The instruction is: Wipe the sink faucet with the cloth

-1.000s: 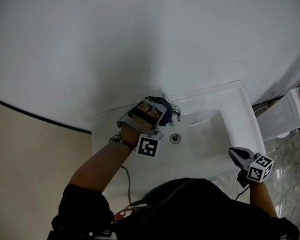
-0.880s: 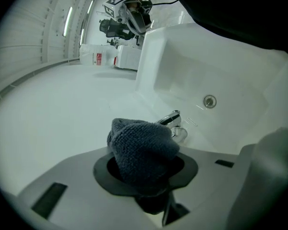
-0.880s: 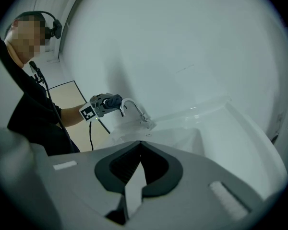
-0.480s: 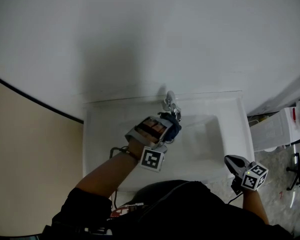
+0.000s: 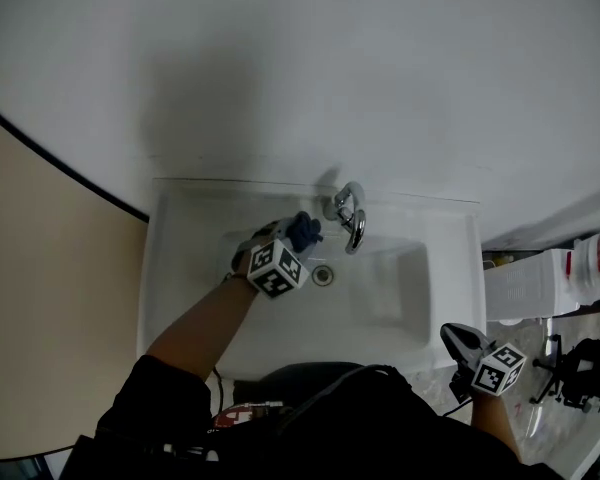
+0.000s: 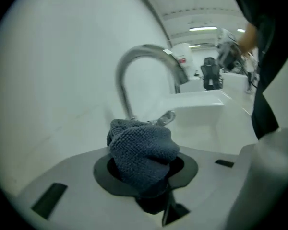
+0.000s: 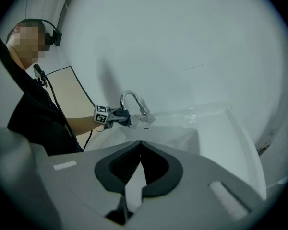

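Dark blue cloth [image 5: 304, 231] being held just beside the chrome faucet [image 5: 348, 214] at the back of a white sink [image 5: 420, 308].
In the head view, the left claw [image 5: 294, 240] is clamping the bunched cloth just left of the faucet, above the drain [image 5: 323, 275], while the right claw [image 5: 450, 332] is hovering by the sink's front right corner. In the left gripper view, the cloth is bulging between the jaws, the curved spout arching behind it. In the right gripper view, the jaws are sitting together, empty, facing the faucet.
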Tool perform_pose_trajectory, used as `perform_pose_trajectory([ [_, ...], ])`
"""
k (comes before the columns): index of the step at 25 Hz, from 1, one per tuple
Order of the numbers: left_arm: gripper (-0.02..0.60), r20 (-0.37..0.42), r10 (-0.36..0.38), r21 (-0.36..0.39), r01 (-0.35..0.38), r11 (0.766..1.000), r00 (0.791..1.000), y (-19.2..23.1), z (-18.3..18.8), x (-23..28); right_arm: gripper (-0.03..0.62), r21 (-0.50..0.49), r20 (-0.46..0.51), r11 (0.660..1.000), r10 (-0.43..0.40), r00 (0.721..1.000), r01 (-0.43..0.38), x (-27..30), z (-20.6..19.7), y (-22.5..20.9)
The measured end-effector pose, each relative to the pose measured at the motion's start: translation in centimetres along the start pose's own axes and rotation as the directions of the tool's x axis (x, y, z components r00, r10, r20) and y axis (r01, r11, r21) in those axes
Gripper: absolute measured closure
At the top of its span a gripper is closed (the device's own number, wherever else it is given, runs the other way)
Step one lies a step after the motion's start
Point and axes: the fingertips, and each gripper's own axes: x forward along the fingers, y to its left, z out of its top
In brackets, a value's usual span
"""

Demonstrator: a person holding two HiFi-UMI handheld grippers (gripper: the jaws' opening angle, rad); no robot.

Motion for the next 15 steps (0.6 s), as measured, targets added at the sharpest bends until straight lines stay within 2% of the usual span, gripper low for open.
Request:
perform_pose_trajectory([
  [2, 0.465, -0.011, 0.03, -0.106, -0.031, 0.994, 0.999, 3.0, 0.2, 1.7, 0.592, -0.003, -0.016, 1.0, -0.009, 1.0, 0.009, -0.1, 0.0, -0.3],
  [4, 0.465, -0.037, 0.025, -0.13, -0.03, 0.991, 0.999, 4.2, 0.7, 3.7, 0.592, -0.011, -0.031, 1.0, -0.015, 0.999, 0.015, -0.2, -0.2, -0.3],
  [11, 0.465, -0.188, -0.023, -0.043, 0.016, 0.999, 0.982, 3.2, 0.6, 9.3, 0.592, 0.017, -0.05, 0.998, -0.063, 0.997, 0.064, -2.0, -1.5, -1.7],
  [15, 0.462, -0.292, -0.049, 0.004, 0.052, 0.999, 0.955, 2.6, -0.8, 11.3, 0.592, 0.042, -0.045, 0.995, -0.086, 0.995, 0.088, -2.7, -2.2, -2.7],
])
